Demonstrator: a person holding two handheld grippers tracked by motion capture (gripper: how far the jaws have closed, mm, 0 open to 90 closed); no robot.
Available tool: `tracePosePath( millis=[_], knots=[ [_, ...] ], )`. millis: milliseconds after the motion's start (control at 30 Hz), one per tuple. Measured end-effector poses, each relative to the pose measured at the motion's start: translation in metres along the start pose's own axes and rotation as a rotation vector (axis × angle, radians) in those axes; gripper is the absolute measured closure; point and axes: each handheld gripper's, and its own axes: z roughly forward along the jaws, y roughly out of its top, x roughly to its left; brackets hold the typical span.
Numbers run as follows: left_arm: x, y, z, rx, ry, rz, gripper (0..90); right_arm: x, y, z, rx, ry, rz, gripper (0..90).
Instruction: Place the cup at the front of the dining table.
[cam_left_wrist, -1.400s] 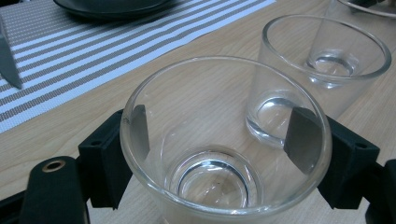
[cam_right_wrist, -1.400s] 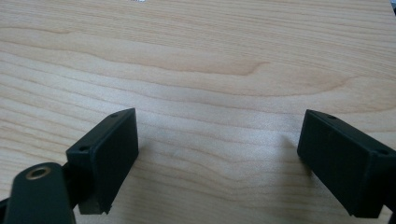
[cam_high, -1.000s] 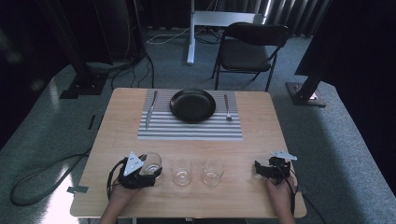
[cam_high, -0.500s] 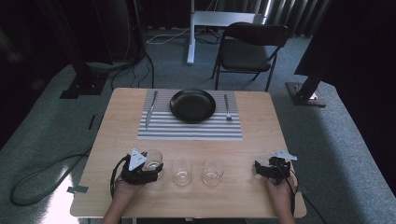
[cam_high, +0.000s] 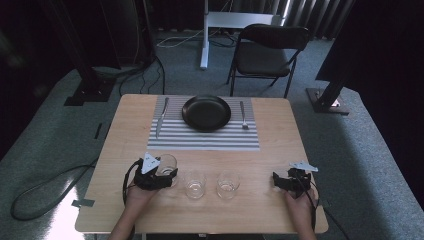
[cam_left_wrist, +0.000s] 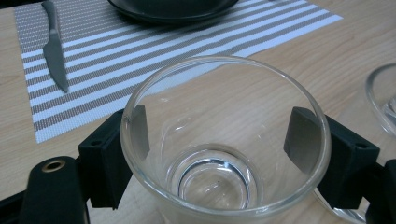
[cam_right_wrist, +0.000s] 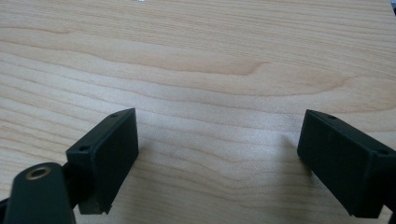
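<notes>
Left gripper (cam_left_wrist: 219, 154) clamped across glass (cam_left_wrist: 224, 140), near table's (cam_high: 280, 150) front left edge. Rigid, light, slick, breakable: hold mid-wall, moderate squeeze. Right gripper (cam_right_wrist: 219, 154) spread wide, empty.

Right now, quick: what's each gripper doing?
Left gripper: shut on the glass, one jaw at each side of it.
Right gripper: open, nothing between its jaws, over the bare table.
</notes>
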Motion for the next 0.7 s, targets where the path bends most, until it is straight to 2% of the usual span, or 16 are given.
tracePosePath(
  millis=[700],
  knots=[
    [0.013,0.027,0.022,-0.013,0.030,-0.020,19.4,0.000,0.000,0.000,0.000,0.000,-0.001,12.0]
  ],
)
